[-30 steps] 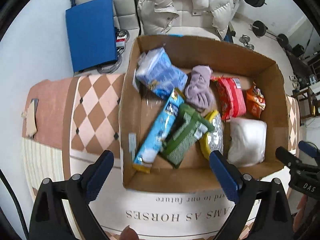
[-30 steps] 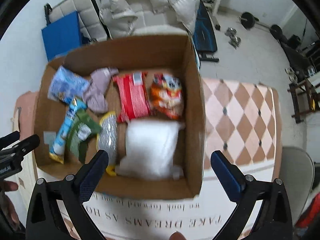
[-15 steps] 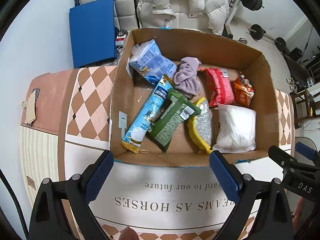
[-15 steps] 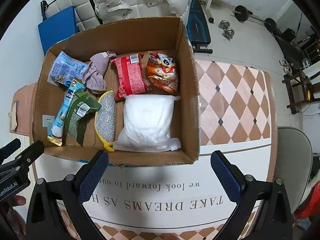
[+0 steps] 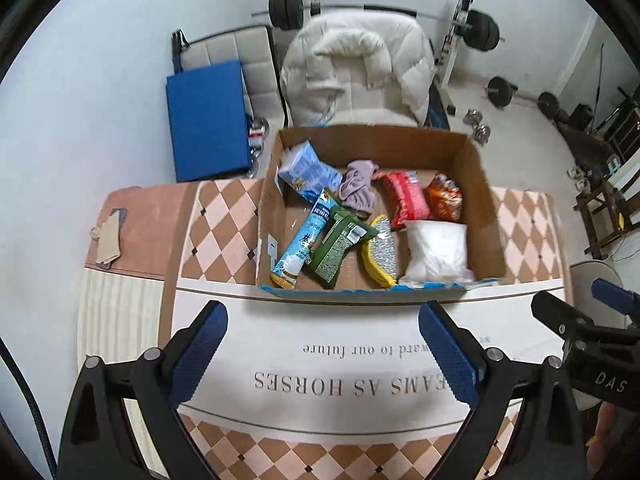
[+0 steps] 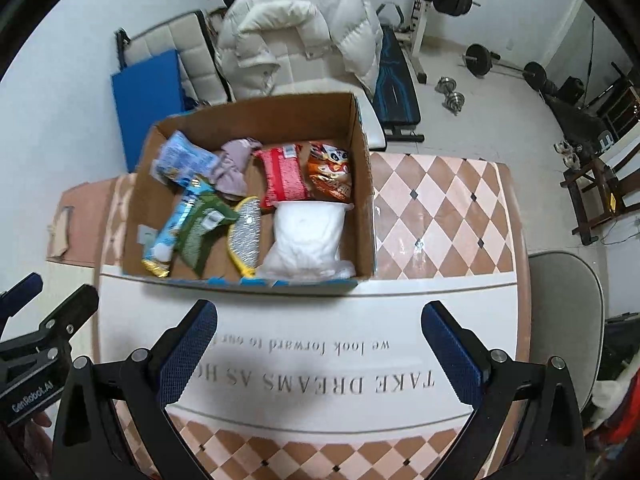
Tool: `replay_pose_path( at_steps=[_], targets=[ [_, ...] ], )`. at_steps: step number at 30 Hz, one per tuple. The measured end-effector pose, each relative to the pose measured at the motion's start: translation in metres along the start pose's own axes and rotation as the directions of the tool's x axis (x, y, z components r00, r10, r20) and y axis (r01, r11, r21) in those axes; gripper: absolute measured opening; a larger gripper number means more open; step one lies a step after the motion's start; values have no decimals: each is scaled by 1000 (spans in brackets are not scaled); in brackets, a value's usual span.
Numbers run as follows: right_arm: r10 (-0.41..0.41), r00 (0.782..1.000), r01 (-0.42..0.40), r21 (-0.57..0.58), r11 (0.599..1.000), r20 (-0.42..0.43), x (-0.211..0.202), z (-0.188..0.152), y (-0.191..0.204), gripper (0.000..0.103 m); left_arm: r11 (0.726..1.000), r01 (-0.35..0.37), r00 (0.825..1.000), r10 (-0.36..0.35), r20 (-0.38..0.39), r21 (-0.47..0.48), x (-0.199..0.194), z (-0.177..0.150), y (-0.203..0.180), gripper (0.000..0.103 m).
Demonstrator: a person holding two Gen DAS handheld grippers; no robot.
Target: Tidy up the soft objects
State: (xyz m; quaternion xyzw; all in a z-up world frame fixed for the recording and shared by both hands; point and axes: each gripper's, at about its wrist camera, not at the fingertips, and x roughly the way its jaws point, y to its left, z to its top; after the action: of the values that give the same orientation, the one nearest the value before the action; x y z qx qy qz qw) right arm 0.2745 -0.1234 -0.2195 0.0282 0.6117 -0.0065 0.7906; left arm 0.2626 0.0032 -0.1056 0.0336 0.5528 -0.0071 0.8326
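The open brown cardboard box (image 5: 486, 208) of soft goods sits at the far edge of the checkered, lettered table (image 5: 360, 364), well ahead of both tools. Largest inside, the white plastic-wrapped pillow-like pack (image 5: 437, 250) lies in the box's near right corner; the long blue snack packet (image 5: 306, 240) and green foil pouch (image 5: 340, 246) lean together toward the near left corner, with the small mauve cloth (image 5: 357, 190) bunched near the far wall. The left gripper (image 5: 324, 356) and right gripper (image 6: 320, 354) hover spread wide, holding nothing. Likely risks: slick packets slipping from a shallow pinch, overlapping pouches dragging neighbours, or the tall near wall catching a finger.
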Motion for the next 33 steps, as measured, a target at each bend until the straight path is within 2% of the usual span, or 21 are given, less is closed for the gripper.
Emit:
replay_pose_path(
  at_steps=[3,11,19,24,33],
  targets=[
    [17,999,-17,-4,1000,35,-34,-17,-3,103,1000,14,1000,-14,24,6,-30,-10,1,98],
    [-5,985,13,-42,999,172,-131,-66,0,103,998,58,993,-57,107,-3,-103,-41,4,98],
    [-19,964,31,-42,999,265,-200,-115,4,103,997,71,987,-74,144,24,-149,-66,3,98],
    [-15,955,32,-55,998,298,-230,-133,7,103,997,76,981,-80,178,25,-171,-75,4,98],
    [-35,947,55,-55,997,318,-249,-144,10,103,998,59,977,-56,203,-8,-171,-71,12,98]
  ],
)
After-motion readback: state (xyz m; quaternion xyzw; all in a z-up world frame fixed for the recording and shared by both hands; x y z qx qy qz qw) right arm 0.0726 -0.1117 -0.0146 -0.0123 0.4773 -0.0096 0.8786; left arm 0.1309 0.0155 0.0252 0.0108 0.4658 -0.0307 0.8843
